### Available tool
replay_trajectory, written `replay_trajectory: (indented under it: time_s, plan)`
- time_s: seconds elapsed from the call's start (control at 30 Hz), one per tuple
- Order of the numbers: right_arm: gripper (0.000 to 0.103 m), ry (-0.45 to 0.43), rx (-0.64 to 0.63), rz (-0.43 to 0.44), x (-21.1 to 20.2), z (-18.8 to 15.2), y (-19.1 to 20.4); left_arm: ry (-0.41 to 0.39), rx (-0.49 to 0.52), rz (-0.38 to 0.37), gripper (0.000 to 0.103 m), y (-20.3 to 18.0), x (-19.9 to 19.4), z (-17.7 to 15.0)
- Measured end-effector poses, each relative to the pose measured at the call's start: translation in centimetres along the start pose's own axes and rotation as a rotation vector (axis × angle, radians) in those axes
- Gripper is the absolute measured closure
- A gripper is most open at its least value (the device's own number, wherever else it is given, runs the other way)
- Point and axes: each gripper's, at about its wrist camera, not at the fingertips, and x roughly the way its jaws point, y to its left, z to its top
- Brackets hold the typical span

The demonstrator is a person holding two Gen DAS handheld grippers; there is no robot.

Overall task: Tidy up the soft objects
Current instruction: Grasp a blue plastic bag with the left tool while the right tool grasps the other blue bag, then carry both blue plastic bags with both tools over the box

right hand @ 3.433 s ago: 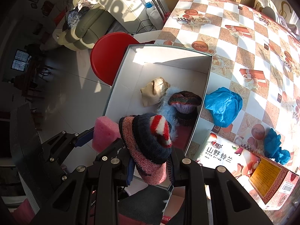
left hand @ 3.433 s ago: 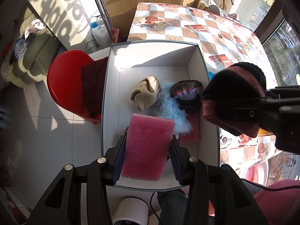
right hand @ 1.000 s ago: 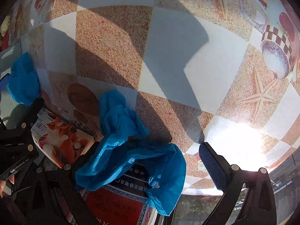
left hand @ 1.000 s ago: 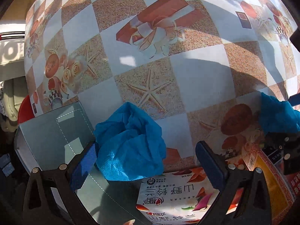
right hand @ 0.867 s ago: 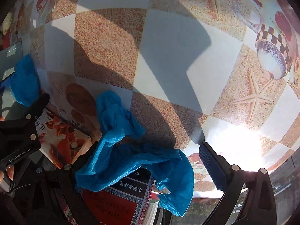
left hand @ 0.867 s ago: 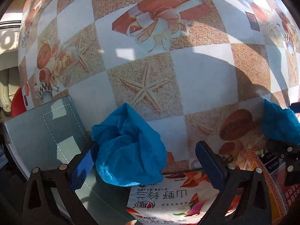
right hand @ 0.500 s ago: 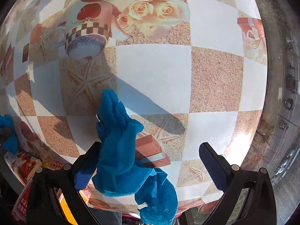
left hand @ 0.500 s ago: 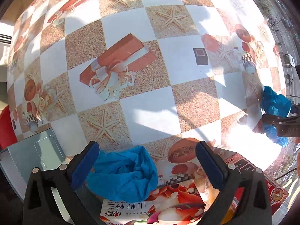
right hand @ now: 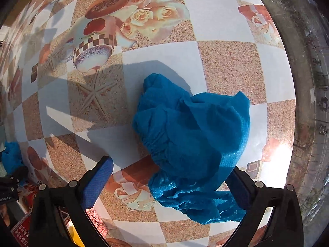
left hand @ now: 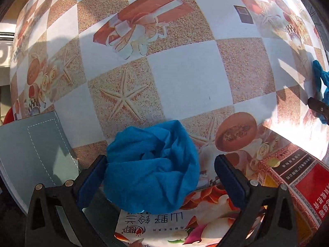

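Note:
A crumpled blue cloth (left hand: 152, 170) lies between the fingers of my open left gripper (left hand: 160, 177), against the left finger (left hand: 92, 177), at the edge of a printed box (left hand: 156, 228). A second crumpled blue cloth (right hand: 191, 142) lies on the checkered tablecloth (right hand: 162, 55) between the fingers of my open right gripper (right hand: 168, 181), against the right finger (right hand: 238, 187). The second cloth also shows at the far right of the left wrist view (left hand: 319, 80). The first cloth shows at the far left of the right wrist view (right hand: 12, 156).
The grey outer wall of the storage box (left hand: 35, 154) is at the lower left of the left wrist view. A red printed carton (left hand: 296, 181) lies at the lower right. The table edge and window sill (right hand: 304, 103) run along the right of the right wrist view.
Both grippers have moved closer over their blue cloths, so each cloth now fills more of the space between the open fingers. Earlier both grippers held items over the box.

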Motion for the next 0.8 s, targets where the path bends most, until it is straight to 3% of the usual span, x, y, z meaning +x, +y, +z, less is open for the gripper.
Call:
replay_trajectory:
  time_s: [0.1,0.13,0.17,0.2,0.23,0.27,0.47,0.63,0.8]
  plan:
    - [0.004,0.009,0.005,-0.009,-0.4,0.8,1.0,0.026,0.001,-0.011,0.013,0.2,0.8,-0.6]
    - [0.014,0.001,0.015,-0.003,-0.6,0.5,1.0,0.018,0.007,-0.012,0.017,0.2,0.6,-0.9]
    - [0.022,-0.017,0.019,-0.002,-0.9,1.2,0.6,0.009,0.023,-0.028,0.031,0.0,0.2,-1.0]
    - [0.045,-0.038,0.016,-0.002,-1.5,1.0,0.6,0.003,0.037,-0.044,0.046,-0.2,0.0,-1.2]
    - [0.080,-0.055,0.006,-0.001,-2.0,0.8,0.6,-0.009,0.051,-0.036,0.055,-0.3,-0.3,-1.4]
    - [0.088,-0.055,-0.001,0.011,-2.2,0.7,0.7,-0.022,0.068,-0.034,0.069,-0.5,-0.5,-1.7]
    - [0.087,-0.105,0.112,0.150,-5.4,0.7,-0.6,-0.210,0.060,-0.059,0.071,-0.3,-5.1,-3.9]
    - [0.087,-0.149,0.160,0.202,-8.0,-1.7,-1.7,-0.347,0.083,-0.049,0.071,0.7,-9.1,-7.4]
    - [0.087,-0.170,0.204,0.247,-10.2,-5.5,-2.7,-0.404,0.130,-0.060,0.071,-3.7,-12.4,-6.3]
